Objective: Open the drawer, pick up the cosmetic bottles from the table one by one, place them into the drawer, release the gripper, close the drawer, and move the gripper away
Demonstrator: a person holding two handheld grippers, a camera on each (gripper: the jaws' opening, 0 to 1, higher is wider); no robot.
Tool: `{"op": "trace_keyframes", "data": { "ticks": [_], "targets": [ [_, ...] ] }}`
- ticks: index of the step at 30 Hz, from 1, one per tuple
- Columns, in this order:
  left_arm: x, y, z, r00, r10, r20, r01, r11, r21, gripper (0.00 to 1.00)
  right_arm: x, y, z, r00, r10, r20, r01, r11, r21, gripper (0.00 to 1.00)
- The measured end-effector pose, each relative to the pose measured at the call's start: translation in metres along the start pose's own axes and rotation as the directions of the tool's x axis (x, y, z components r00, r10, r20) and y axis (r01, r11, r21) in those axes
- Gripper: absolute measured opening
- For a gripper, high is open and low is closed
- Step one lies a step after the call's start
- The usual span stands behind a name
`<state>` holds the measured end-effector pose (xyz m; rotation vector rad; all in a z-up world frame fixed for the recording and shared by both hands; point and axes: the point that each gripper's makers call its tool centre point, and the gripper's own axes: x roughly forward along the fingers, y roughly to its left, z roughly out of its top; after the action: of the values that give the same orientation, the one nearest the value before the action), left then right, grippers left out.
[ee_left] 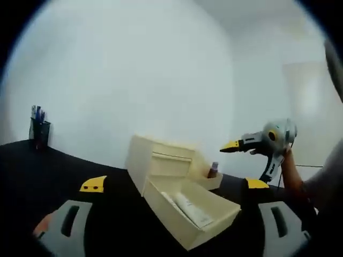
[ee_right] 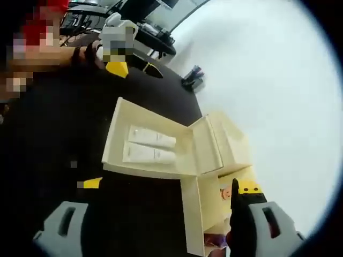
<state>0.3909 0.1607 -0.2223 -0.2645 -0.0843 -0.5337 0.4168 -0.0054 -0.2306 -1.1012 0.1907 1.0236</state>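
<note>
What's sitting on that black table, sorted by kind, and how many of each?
Cream drawer box: 1
White tubes inside it: 2
Small bottle: 1
Pen cup: 1
Total: 5

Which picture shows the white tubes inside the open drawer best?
The right gripper view: it looks down into the pulled-out cream drawer, so both flat white cosmetic tubes show side by side. The left gripper view sees the drawer from low at the front, so the tubes look squashed together.
</note>
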Motion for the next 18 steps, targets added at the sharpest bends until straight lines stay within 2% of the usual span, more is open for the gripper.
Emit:
{"op": "trace_keyframes", "data": {
  "ticks": [3,7,12,16,18],
  "targets": [
    [-0.001,0.006,0.005,1.0,0.01,0.005,-0.01,1.0,0.012,0.96,0.002,0.006,0.002,1.0,0.021,0.006,-0.021,1.0,0.001,0.9],
    [-0.001,0.016,0.012,0.999,0.024,0.03,-0.024,1.0,-0.012,0.95,0.002,0.013,0.008,0.999,0.042,0.019,-0.042,0.999,0.001,0.9],
    [-0.004,0.012,0.023,0.998,0.009,0.055,-0.009,1.0,-0.005,0.95,0.001,0.018,0.019,0.998,0.048,0.041,-0.048,0.999,-0.002,0.9],
    [-0.005,0.017,0.023,0.999,0.029,0.046,-0.03,0.999,0.022,0.96,-0.001,0.02,0.019,0.999,0.032,0.022,-0.032,0.999,-0.021,0.9],
    [-0.005,0.019,0.024,0.997,0.032,0.064,-0.031,0.999,-0.017,0.95,-0.003,0.021,0.022,0.999,0.028,0.022,-0.027,0.999,-0.023,0.9]
  ]
}}
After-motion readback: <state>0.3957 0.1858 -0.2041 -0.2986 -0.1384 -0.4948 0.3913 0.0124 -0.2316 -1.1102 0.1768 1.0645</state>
